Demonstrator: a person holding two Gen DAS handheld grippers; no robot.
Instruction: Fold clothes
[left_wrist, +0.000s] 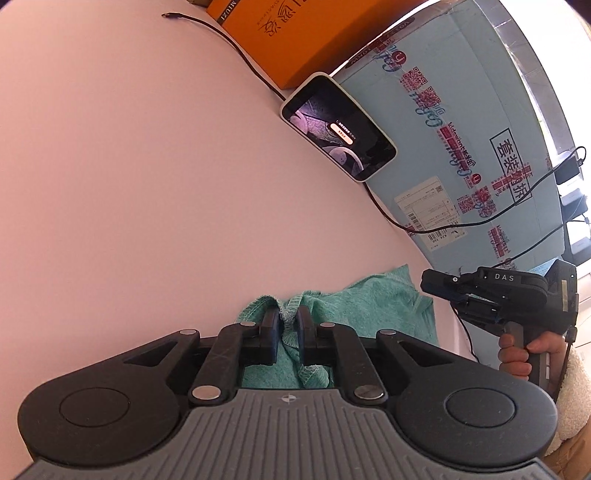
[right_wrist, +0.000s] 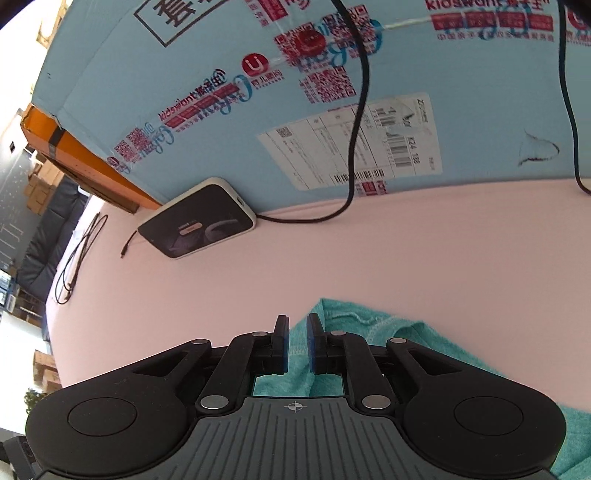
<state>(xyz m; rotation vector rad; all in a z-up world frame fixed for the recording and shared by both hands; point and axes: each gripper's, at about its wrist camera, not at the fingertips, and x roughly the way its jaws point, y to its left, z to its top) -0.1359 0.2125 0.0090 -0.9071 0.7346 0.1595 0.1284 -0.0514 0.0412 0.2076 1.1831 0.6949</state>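
Clamped nearly together at the left gripper (left_wrist: 287, 325), with a stitched hem of the teal garment (left_wrist: 369, 299) standing up between the pads and looking pinched. At the right gripper (right_wrist: 296, 343), a narrow gap between the blue pads with teal cloth showing in it; cannot tell whether pressed or merely lying beneath. Just outward of both claws, the garment itself, bunched on the pink table (left_wrist: 147, 184) near the edge closest to the person, with most of it hidden under the two tools. Judged soft, light and limp: likely to sag and drag between two holds, to slip only a little on the cloth-like surface, and in no danger of damage. Best taken at the overlocked hems or corners, where the doubled edge gives the pads something firm, and not in the loose middle, which would only gather. Long axis, as far as seen, from one claw across to the other, with a hemmed corner pointing away toward the blue carton (left_wrist: 461, 110); which end is neck or waist, impossible to say. Further out, a phone (left_wrist: 338, 125) leaning at the carton's foot with a black cable (left_wrist: 388, 214) trailing from it, well apart from the cloth, and an orange box (left_wrist: 288, 37) beyond.
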